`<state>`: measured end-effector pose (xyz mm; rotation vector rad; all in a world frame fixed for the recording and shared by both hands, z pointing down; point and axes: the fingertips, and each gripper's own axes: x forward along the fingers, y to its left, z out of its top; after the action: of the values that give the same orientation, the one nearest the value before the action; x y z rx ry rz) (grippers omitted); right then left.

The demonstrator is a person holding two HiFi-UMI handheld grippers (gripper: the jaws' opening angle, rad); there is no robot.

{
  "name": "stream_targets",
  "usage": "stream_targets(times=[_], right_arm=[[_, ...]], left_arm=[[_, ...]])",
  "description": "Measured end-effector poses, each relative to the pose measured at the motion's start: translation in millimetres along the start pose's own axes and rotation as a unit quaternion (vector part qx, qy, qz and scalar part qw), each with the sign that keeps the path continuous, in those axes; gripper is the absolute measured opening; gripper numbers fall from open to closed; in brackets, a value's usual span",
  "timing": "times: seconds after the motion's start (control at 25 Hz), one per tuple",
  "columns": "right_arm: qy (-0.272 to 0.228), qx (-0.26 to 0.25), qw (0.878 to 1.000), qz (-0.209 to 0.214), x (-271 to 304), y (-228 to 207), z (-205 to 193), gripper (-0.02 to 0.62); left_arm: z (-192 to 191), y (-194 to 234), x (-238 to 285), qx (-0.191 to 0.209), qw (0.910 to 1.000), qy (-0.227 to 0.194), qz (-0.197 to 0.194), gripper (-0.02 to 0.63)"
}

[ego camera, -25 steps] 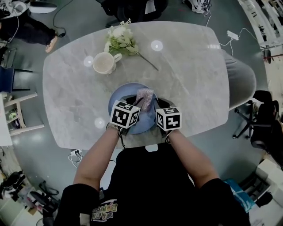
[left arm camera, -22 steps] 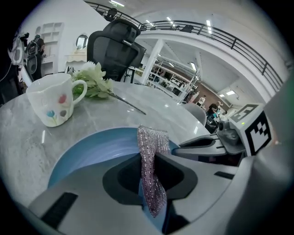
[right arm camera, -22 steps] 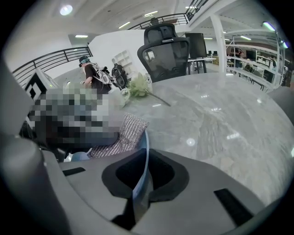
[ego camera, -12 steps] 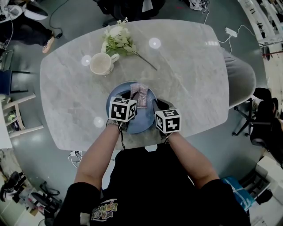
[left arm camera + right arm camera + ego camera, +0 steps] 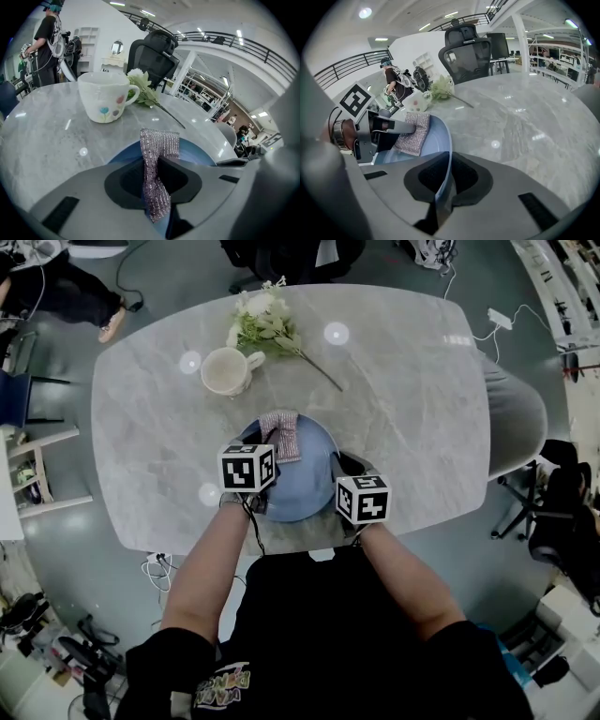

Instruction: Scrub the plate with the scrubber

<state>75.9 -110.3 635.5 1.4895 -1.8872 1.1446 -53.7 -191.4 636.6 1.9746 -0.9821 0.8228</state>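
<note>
seen from the head view, the person's forearms reach out over the near edge of the table [image 5: 403, 409], one gripper in each hand. the right gripper [image 5: 440, 190] has its jaws pressed on the near right rim of the plate [image 5: 309, 502], with the thin blue edge running up between the pads. the left gripper [image 5: 154, 192] pinches the scrubber [image 5: 281, 435], a strip of silvery mesh. its lower end is caught between the jaws, and the rest stands up and folds forward. the plate is blue and sits on the marble top close to the person, between the two grippers. in the right gripper view the free part of the scrubber lies on the plate's inner face at its far left side, just under the left jaws. beyond the plate, to the left, stands a pale mug [image 5: 225, 371] with small painted flowers. just past it lies a white flower sprig [image 5: 261, 322], its stem pointing right. a black chair [image 5: 466, 49] stands past the table's far edge.
</note>
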Motion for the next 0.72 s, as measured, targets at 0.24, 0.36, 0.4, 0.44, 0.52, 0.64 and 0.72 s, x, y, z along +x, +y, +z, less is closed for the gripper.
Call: stream_targets(times=[0.24,0.36,0.4,0.44,0.52,0.64,0.72], right_arm=[[0.001,0.007,1.000,0.002,0.5,0.5,-0.9,0.029],[0.002,0.008,1.000,0.003,-0.7,1.6,-1.3,0.029],[0.002,0.007,1.000,0.003,-0.7,1.9,-1.4,0.031],[0.002,0.007,1.000,0.003,-0.5,2.0,-1.4,0.031],[0.001,0.005,1.000,0.003,0.1,1.9,-1.3,0.031],[0.003,0.002,1.000,0.005,0.0,2.1,-1.8,0.031],[0.003,0.001,1.000,0.008,-0.3,2.3,-1.9,0.031]], left_arm=[[-3.4,19.0,-14.2,-0.022,0.9994,-0.005,0.028,0.091],[-5.3,23.1,-22.4,-0.032,0.9988,-0.006,0.036,0.090],[-5.8,24.3,-24.6,-0.033,0.9987,-0.005,0.039,0.089],[-6.1,25.7,-26.6,-0.032,0.9985,-0.004,0.043,0.089],[-6.9,29.7,-30.5,-0.030,0.9982,-0.001,0.052,0.089],[-10.4,37.6,-37.5,-0.029,0.9975,0.004,0.065,0.089],[-13.3,40.1,-42.3,-0.031,0.9971,0.005,0.069,0.089]])
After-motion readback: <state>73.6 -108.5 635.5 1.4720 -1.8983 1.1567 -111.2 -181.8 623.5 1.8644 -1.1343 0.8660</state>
